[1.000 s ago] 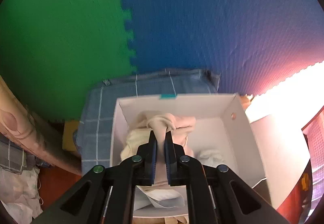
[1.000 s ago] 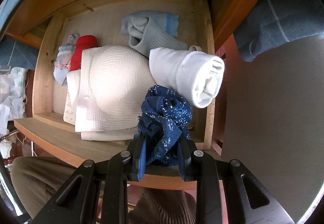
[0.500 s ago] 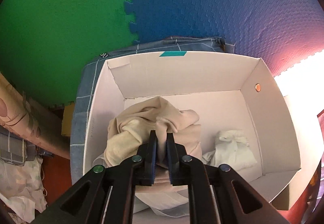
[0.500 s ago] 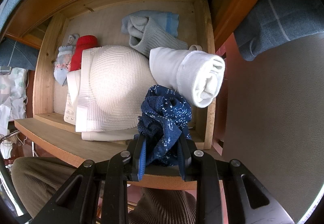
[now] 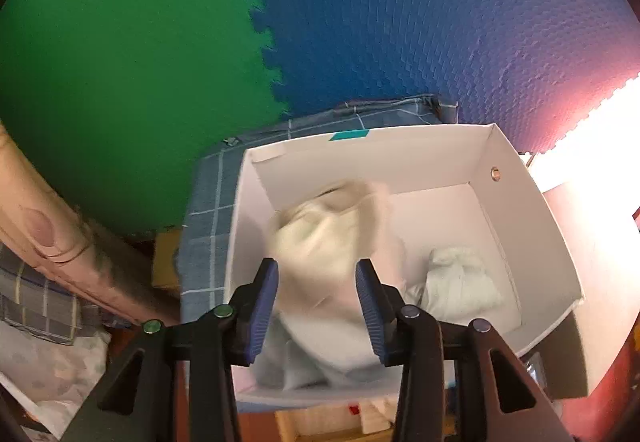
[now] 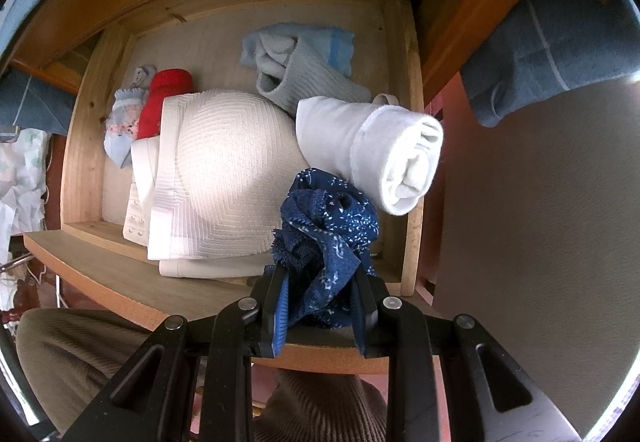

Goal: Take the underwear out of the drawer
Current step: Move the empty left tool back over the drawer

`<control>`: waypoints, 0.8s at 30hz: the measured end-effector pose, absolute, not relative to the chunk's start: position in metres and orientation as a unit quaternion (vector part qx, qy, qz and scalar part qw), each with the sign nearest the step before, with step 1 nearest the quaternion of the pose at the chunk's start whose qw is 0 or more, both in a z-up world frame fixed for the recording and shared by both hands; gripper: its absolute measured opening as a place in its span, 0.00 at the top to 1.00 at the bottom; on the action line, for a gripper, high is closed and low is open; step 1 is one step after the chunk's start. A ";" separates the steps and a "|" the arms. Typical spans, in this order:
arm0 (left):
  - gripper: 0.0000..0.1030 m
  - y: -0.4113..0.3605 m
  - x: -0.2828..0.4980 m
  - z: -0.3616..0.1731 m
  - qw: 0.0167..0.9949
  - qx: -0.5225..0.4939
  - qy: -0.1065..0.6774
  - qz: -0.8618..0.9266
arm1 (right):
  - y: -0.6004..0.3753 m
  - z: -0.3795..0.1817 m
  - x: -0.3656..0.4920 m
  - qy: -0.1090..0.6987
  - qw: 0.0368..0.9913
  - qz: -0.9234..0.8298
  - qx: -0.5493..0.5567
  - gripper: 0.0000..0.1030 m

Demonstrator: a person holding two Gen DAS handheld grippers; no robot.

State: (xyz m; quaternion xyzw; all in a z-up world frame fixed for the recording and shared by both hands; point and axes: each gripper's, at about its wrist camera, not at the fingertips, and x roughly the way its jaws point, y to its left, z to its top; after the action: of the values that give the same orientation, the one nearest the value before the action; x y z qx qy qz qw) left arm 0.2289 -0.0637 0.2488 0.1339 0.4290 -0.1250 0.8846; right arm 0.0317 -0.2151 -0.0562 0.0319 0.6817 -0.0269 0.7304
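Observation:
In the left wrist view my left gripper (image 5: pixel 317 282) hangs over a white cardboard box (image 5: pixel 520 202). Its jaws are opening, and a blurred cream garment (image 5: pixel 332 242) drops away between them into the box, free of the pads. A small white bundle (image 5: pixel 460 282) lies at the box's right. In the right wrist view my right gripper (image 6: pixel 320 298) is shut on dark blue patterned underwear (image 6: pixel 326 226), held just above the front right corner of the open wooden drawer (image 6: pixel 80 146).
The drawer holds a white bra (image 6: pixel 216 170), a rolled white garment (image 6: pixel 376 146), grey and light blue socks (image 6: pixel 304 66), a red roll (image 6: pixel 164 102) and a pale patterned piece (image 6: pixel 120 122). A person's corduroy-clad leg (image 6: pixel 80 362) sits below the drawer front. The box rests on blue checked cloth (image 5: pixel 208 210).
The left gripper came closer over the box and its jaws parted, letting the cream garment go. The right gripper and the blue underwear stayed still.

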 end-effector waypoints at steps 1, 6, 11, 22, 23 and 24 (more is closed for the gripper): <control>0.59 -0.060 0.224 0.251 0.885 0.135 0.428 -0.124 | -0.213 -0.056 0.032 0.680 0.732 -0.027 0.029 0.77; 0.51 -0.033 0.190 0.256 0.894 0.131 0.412 -0.115 | -0.209 -0.047 0.028 0.663 0.748 -0.025 0.019 0.77; 0.49 0.001 0.157 0.235 0.898 0.125 0.413 -0.091 | -0.209 -0.034 0.024 0.647 0.762 -0.015 0.023 0.77; 0.49 0.045 0.116 0.119 0.871 0.084 0.484 -0.032 | -0.211 0.044 0.011 0.619 0.785 0.010 0.022 0.78; 0.49 0.045 0.113 0.108 0.868 0.085 0.488 -0.029 | -0.212 0.052 0.009 0.619 0.785 0.013 0.021 0.78; 0.49 0.043 0.111 0.100 0.866 0.088 0.491 -0.026 | -0.211 0.061 0.007 0.618 0.786 0.014 0.015 0.78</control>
State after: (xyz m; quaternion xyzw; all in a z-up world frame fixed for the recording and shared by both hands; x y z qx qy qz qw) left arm 0.1108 0.0434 0.1000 0.0884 0.4914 -0.0265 0.8661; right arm 0.0066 -0.2113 0.0606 0.0151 0.6180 0.0143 0.7859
